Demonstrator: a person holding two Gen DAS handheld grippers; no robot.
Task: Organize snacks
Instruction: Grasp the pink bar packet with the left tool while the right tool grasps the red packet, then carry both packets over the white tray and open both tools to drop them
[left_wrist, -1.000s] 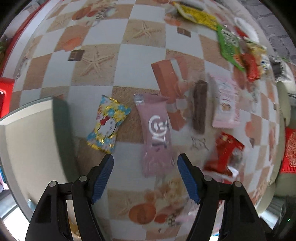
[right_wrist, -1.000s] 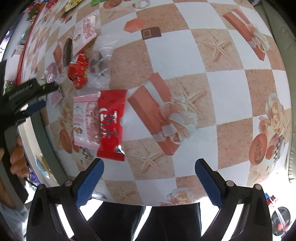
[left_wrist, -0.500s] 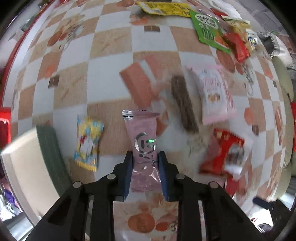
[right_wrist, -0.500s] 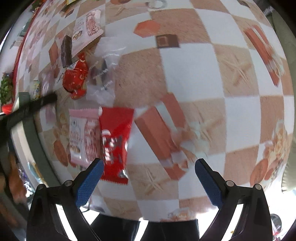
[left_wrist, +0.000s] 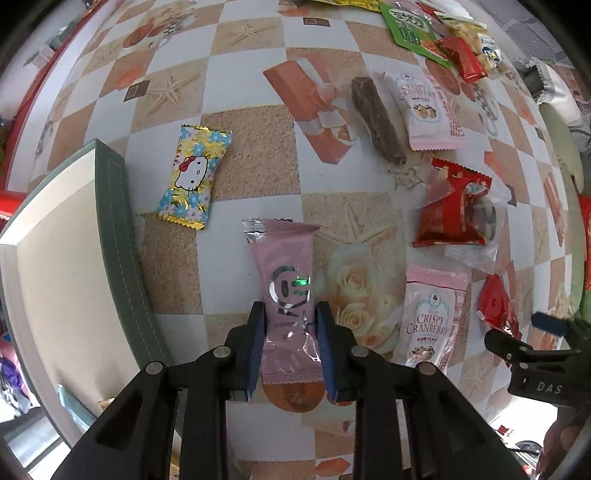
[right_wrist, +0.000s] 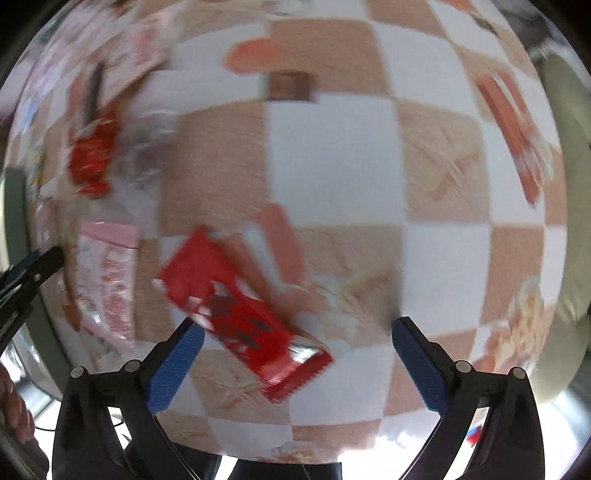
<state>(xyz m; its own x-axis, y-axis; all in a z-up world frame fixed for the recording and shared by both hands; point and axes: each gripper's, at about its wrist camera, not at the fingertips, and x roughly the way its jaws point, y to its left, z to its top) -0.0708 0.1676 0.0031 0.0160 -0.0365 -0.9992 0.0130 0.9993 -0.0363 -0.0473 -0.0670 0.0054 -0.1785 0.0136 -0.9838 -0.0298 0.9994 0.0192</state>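
Note:
My left gripper (left_wrist: 290, 325) is shut on a pink snack packet (left_wrist: 286, 280) and holds it above the checkered tablecloth. A green-rimmed box (left_wrist: 118, 236) with a cream inside lies at the left. A yellow Hello Kitty packet (left_wrist: 190, 173) lies beside the box. My right gripper (right_wrist: 295, 354) is open, and a red snack packet (right_wrist: 240, 314) lies between its blue pads (right_wrist: 177, 365) on the cloth. That view is blurred by motion. The right gripper also shows at the right edge of the left wrist view (left_wrist: 546, 325).
A brown bar (left_wrist: 376, 118), two pink Crispy Cranberry packets (left_wrist: 424, 107) (left_wrist: 430, 314), a red candy bag (left_wrist: 454, 206) and a clear wrapper (left_wrist: 476, 251) lie to the right. Several green, yellow and red packets (left_wrist: 413, 29) lie at the far edge.
My left gripper closed on the pink packet and lifted it. My right gripper moved down over the red packet, which now lies at an angle between the open fingers.

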